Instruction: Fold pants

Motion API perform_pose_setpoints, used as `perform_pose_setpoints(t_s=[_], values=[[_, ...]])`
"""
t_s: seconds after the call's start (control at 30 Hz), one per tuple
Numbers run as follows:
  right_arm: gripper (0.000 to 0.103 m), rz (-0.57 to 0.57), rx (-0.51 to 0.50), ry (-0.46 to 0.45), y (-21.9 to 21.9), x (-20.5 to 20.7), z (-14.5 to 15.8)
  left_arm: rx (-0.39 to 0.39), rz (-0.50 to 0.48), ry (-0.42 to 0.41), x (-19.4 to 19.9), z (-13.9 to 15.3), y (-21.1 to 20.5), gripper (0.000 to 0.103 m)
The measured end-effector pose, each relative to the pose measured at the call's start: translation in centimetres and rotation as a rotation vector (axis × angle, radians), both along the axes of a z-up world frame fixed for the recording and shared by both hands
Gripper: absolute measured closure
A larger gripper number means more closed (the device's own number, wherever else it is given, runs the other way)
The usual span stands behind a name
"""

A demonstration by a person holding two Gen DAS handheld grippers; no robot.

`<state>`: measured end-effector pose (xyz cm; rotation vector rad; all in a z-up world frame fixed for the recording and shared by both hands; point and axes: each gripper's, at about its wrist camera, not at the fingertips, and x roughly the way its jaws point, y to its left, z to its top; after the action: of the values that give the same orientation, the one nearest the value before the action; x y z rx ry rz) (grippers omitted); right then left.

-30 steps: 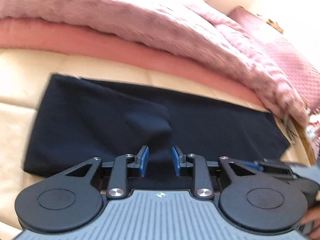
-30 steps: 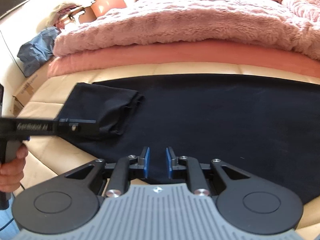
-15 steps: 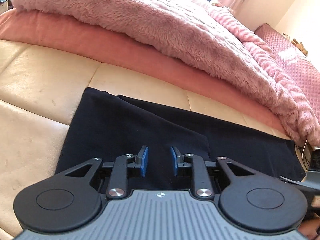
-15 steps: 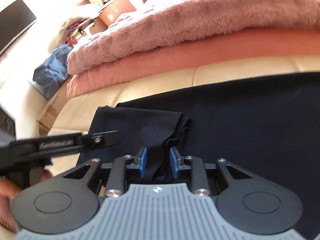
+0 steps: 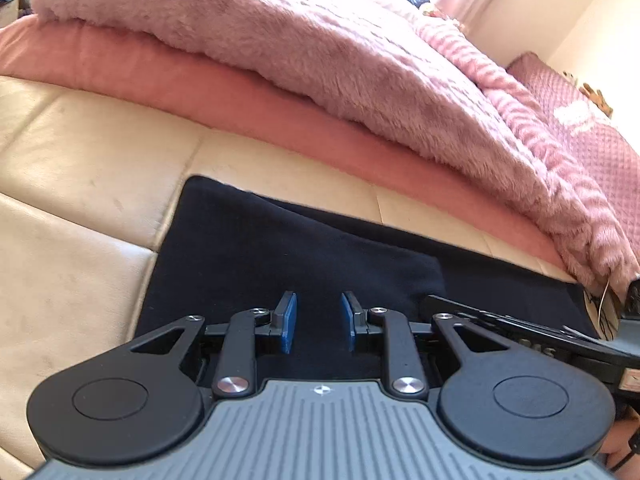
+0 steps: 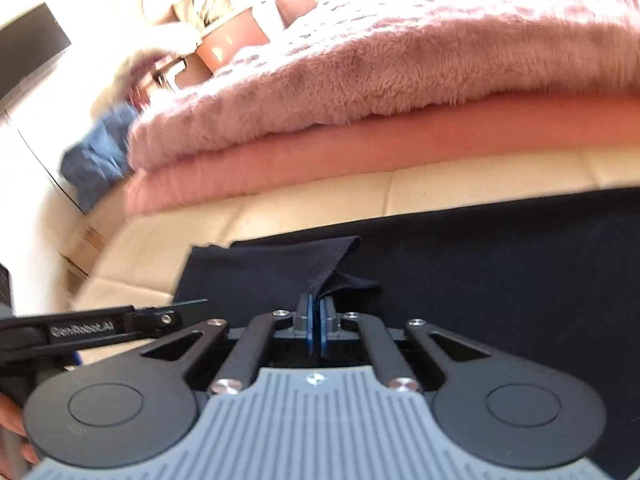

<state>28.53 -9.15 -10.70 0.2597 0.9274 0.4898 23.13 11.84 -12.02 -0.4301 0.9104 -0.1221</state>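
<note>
A: Right gripper [image 6: 316, 322] is clamping a raised fold of the pants [image 6: 480, 264], lower centre; left gripper [image 5: 316, 322] is hovering apart.

B: One end is lying folded over; remaining folds are pending.

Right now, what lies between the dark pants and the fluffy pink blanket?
In both wrist views, a strip of bare cream cushion and then a salmon-pink sheet separate the pants from the fluffy pink blanket.

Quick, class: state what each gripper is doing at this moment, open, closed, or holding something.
Left gripper: open, pads apart over the dark pants, not pinching them.
Right gripper: shut on a raised fold of the pants.
</note>
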Motion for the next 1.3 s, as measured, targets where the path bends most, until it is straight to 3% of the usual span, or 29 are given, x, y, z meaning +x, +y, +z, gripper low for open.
perform_pose_setpoints(t_s=[0.1, 0.2, 0.3, 0.43, 0.63, 0.7, 0.83, 0.9, 1.03, 1.3], values=[[0.103, -0.003, -0.028, 0.078, 0.3, 0.9, -1.5, 0.007, -0.033, 0.013, 0.3, -0.6, -1.2, 0.076], [0.098, -0.02, -0.034, 0.097, 0.0, 0.9, -2.0, 0.029, -0.066, 0.033, 0.5, -1.3, -2.2, 0.076], [0.076, -0.036, -0.023, 0.076, -1.1, 0.2, -1.2, 0.024, -0.081, 0.033, 0.6, -1.8, -2.8, 0.076], [0.073, -0.03, 0.025, 0.102, -1.7, 0.6, -1.7, -0.007, -0.082, 0.031, 0.7, -2.2, -3.1, 0.077], [0.073, -0.071, 0.133, 0.146, -2.0, 1.4, -3.6, -0.025, -0.104, 0.034, 0.8, -2.7, -3.9, 0.078], [0.078, -0.064, 0.14, 0.142, -1.5, 1.2, -3.8, -0.034, -0.101, 0.036, 0.9, -2.7, -3.9, 0.078], [0.102, -0.073, 0.154, 0.158, -1.4, 1.1, -4.3, -0.04, -0.094, 0.038, 0.9, -2.5, -3.7, 0.079], [0.103, -0.089, 0.164, 0.165, -1.4, 1.1, -4.3, -0.053, -0.084, 0.034, 0.6, -2.0, -3.3, 0.079], [0.103, -0.049, 0.14, 0.109, -0.6, 0.8, -1.8, -0.053, -0.026, -0.02, -0.9, 0.1, -1.4, 0.079], [0.103, 0.091, 0.107, -0.04, 2.0, 0.9, 8.3, -0.023, 0.159, -0.131, -4.2, 4.4, 3.4, 0.079]])
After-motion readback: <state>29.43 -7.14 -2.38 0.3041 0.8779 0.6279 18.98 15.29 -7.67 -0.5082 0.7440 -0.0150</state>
